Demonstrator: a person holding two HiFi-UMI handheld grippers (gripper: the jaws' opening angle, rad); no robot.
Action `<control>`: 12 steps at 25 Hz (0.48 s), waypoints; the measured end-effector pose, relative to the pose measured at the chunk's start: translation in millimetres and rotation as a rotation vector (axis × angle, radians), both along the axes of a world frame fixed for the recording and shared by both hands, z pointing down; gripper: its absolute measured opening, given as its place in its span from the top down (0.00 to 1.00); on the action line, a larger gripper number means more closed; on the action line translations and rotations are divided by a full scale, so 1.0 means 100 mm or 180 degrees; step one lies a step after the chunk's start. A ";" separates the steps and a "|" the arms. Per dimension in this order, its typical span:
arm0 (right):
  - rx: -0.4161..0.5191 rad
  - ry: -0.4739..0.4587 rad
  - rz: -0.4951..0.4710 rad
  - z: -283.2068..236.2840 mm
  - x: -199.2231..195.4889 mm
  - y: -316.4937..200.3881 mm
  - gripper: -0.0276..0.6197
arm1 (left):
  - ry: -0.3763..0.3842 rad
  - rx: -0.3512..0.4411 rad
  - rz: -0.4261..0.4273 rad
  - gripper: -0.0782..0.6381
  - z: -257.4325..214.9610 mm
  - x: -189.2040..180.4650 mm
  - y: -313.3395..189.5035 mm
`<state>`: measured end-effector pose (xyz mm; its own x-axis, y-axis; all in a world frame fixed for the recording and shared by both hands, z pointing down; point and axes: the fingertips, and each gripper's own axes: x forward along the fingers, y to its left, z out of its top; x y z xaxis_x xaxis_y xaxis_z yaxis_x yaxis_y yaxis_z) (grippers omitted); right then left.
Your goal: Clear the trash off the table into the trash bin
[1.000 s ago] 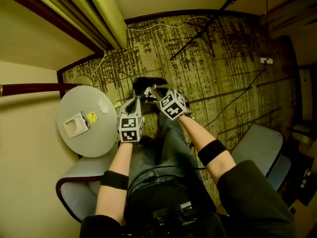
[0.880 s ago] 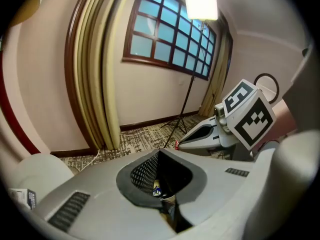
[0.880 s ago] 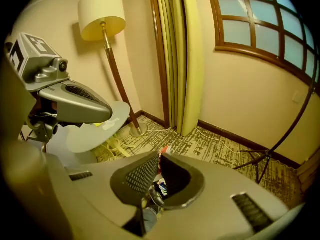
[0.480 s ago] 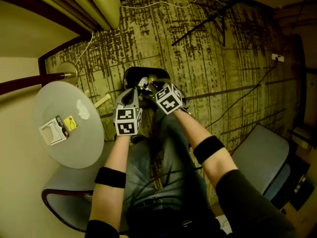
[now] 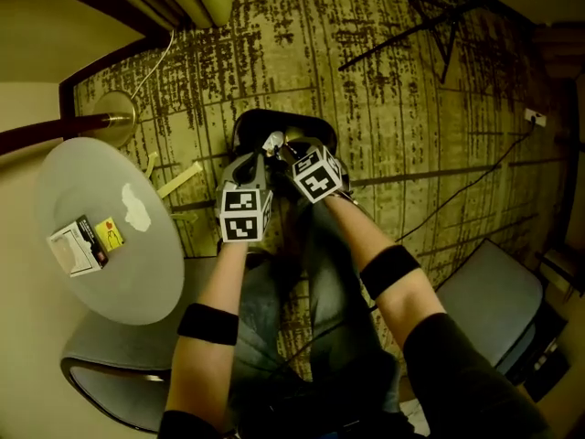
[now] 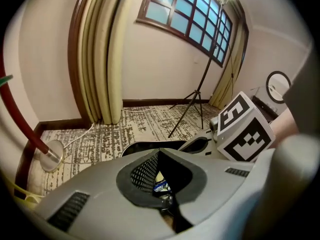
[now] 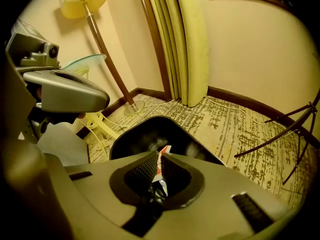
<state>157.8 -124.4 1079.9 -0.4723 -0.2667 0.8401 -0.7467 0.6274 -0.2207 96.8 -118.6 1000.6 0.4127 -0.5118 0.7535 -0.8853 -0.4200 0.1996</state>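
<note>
We have lowered both grippers to the black trash bin (image 5: 245, 123). Our left gripper (image 6: 159, 153) is pressed together on a scrap of wrapper (image 6: 161, 186). Our right gripper (image 7: 162, 155) has just been easing apart, with a red-and-white wrapper (image 7: 158, 173) between its pads over the bin. The drop seems due. A small box (image 5: 77, 248) and white paper (image 5: 137, 210) remain on the round table (image 5: 119, 282).

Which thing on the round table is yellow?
The small flat packet right beside the white box. It is the only yellow one; the box and the crumpled tissue are both white.
</note>
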 end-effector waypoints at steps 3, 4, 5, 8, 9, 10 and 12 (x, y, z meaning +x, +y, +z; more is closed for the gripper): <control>-0.0012 0.0011 -0.0002 0.17 -0.06 -0.02 0.87 | 0.0019 -0.0049 -0.0036 0.89 0.14 -0.04 0.01; -0.0011 0.0021 0.0000 0.22 -0.07 -0.03 0.87 | 0.0038 -0.0068 -0.0046 0.89 0.17 -0.05 0.02; -0.0010 0.0030 0.0002 0.26 -0.09 -0.04 0.87 | 0.0048 -0.0077 -0.0055 0.89 0.21 -0.06 0.02; -0.0002 0.0075 -0.0009 0.37 -0.14 -0.03 0.84 | 0.0047 -0.0102 -0.0067 0.89 0.32 -0.11 0.05; 0.0003 0.0094 -0.0016 0.40 -0.14 -0.02 0.82 | 0.0074 -0.0127 -0.0071 0.89 0.31 -0.10 0.06; 0.0006 0.0112 -0.0018 0.42 -0.14 -0.01 0.81 | 0.0101 -0.0146 -0.0076 0.89 0.30 -0.09 0.05; -0.0001 0.0141 -0.0008 0.44 -0.11 0.00 0.77 | 0.0124 -0.0155 -0.0080 0.89 0.27 -0.08 0.04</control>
<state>146.7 -124.8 1123.9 -0.4354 -0.2653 0.8602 -0.7542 0.6293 -0.1877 88.8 -115.0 1027.4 0.4297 -0.4854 0.7614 -0.8866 -0.3867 0.2539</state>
